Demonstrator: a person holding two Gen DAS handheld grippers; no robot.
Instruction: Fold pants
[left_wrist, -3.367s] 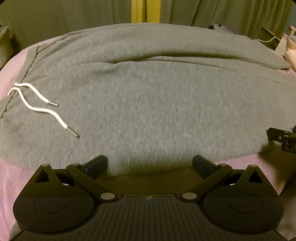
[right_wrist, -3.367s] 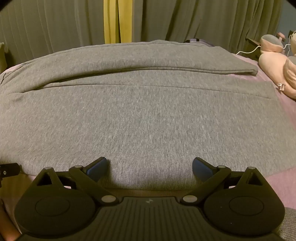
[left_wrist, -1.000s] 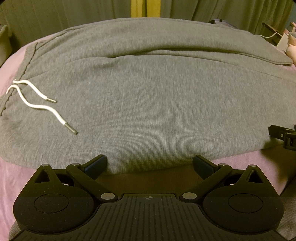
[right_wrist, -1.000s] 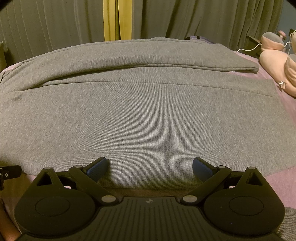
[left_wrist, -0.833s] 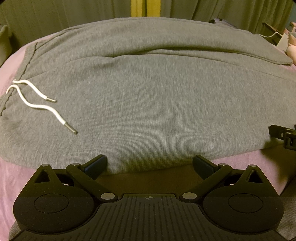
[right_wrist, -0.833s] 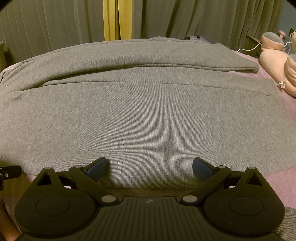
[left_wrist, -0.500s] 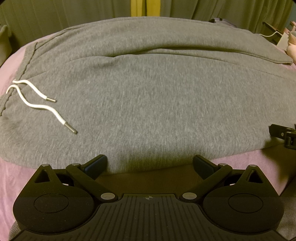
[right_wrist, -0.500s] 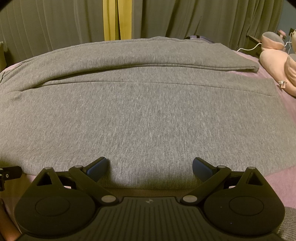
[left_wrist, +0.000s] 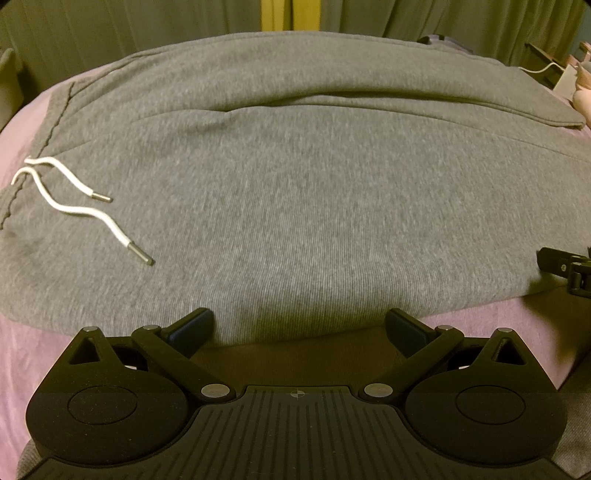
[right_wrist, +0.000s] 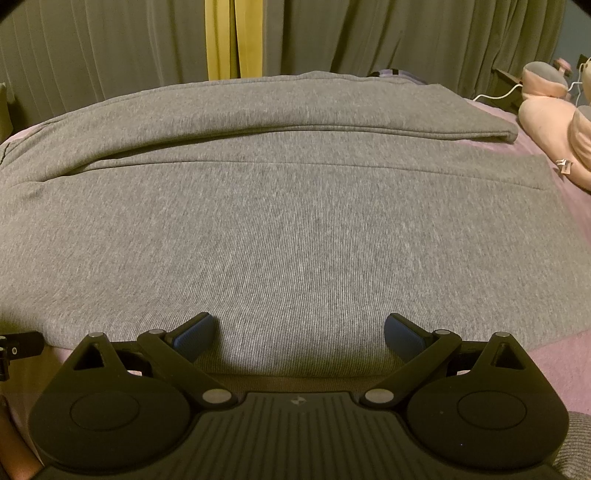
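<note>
1 gray pants (left_wrist: 314, 192), 2 drawstring ends (left_wrist: 92, 214); L hand-held gripper (left_wrist: 300, 328) & R hand-held gripper (right_wrist: 300, 330) both wide.

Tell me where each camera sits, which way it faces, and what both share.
Left wrist: on the left gripper, low at the near edge of the gray sweatpants, facing curtains; drawstring left, right gripper peeking in.
Right wrist: on the right gripper, same heading; plush toy right.
Shared: sweatpants, curtains.
</note>
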